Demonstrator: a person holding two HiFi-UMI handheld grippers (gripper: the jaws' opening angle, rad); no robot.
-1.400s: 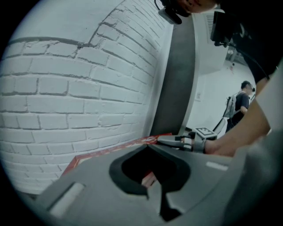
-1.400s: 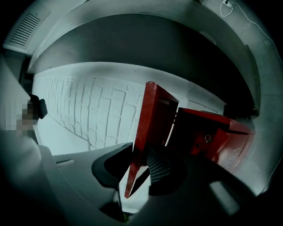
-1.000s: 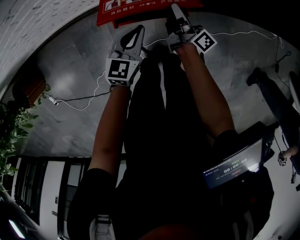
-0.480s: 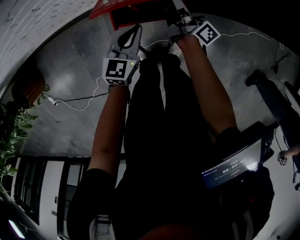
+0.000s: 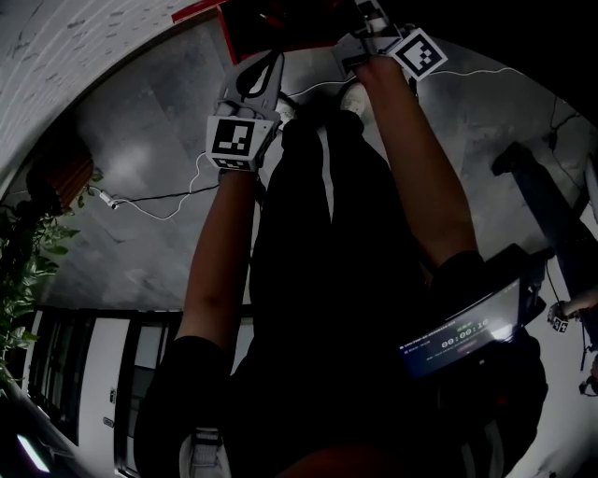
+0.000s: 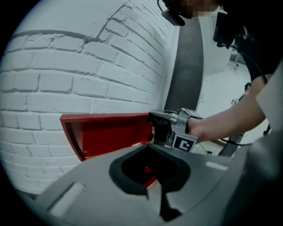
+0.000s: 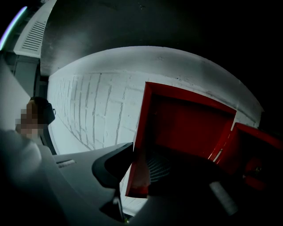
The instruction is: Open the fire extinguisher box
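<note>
The red fire extinguisher box stands against a white brick wall. Its door (image 5: 280, 23) (image 6: 110, 132) (image 7: 185, 123) is swung out, with the hollow red inner side showing. My right gripper (image 5: 369, 11) (image 6: 158, 128) (image 7: 141, 176) is shut on the door's free edge. Its jaws have just opened a little, and the edge is still between them. A second red part (image 7: 258, 150) of the box shows at the right. My left gripper (image 5: 266, 70) (image 6: 154, 176) hangs just below and left of the door, jaws together, holding nothing.
A white brick wall (image 6: 75, 75) backs the box. On the grey stone floor lies a white cable (image 5: 159, 201). A potted plant (image 5: 23, 271) stands at the left. A lit screen (image 5: 462, 336) hangs at my right hip. Another person's leg (image 5: 551, 205) is at the right.
My right gripper has moved up and right in the head view, taking the red door with it. The lettered front has swung out of sight, and the dark inside shows. The left gripper stayed put.
</note>
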